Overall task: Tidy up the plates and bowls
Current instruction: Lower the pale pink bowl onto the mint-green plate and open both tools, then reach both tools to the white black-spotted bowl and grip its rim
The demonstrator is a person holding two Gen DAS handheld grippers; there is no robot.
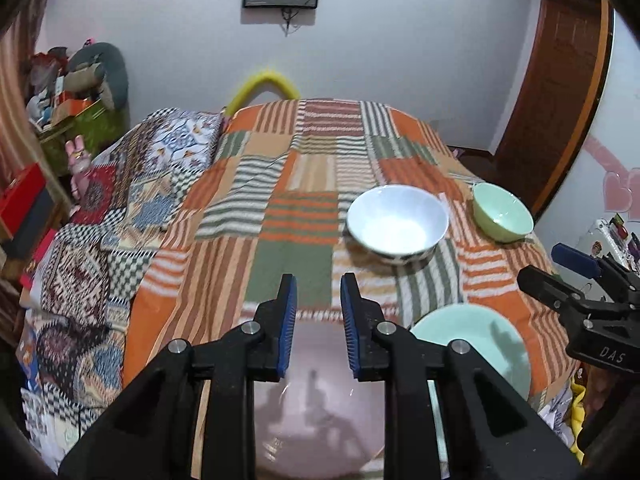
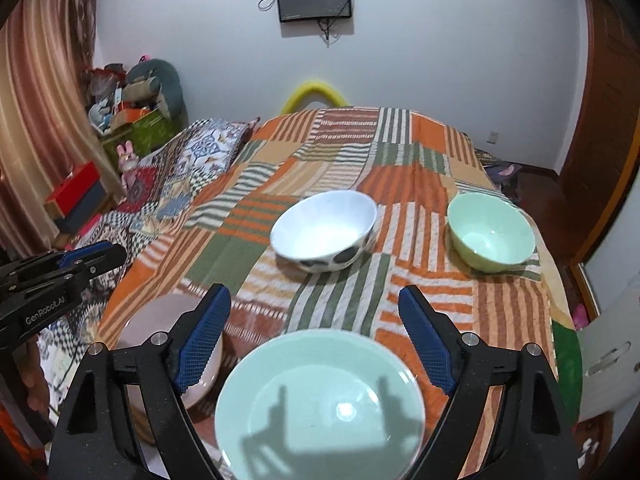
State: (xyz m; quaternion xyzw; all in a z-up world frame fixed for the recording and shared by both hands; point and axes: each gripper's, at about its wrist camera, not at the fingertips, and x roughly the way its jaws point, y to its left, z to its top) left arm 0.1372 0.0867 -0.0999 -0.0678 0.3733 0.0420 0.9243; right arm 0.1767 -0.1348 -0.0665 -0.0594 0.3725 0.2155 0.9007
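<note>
Left gripper [image 1: 319, 286] held part-open, nothing gripped, pink plate [image 1: 316, 412] below its fingers. Right gripper [image 2: 314, 300] spread wide, empty, green plate [image 2: 320, 404] beneath. White bowl [image 2: 324, 236] and green bowl [image 2: 490, 232] seen beyond the fingertips on the striped cloth [image 2: 344, 292]

Two pieces of lettering can be read, both on gripper bodies seen from the opposite wrist camera. The right gripper [image 1: 576, 260], at the right edge of the left wrist view, carries pale capitals "DAS" on the black housing below its fingers. The left gripper [image 2: 100, 254], at the left edge of the right wrist view, bears "GenRobot.AI" in light letters along its black body (the text runs at a slant, following the housing). The stickers on the white object [image 1: 610, 240] at the far right of the left wrist view are too small to read.
</note>
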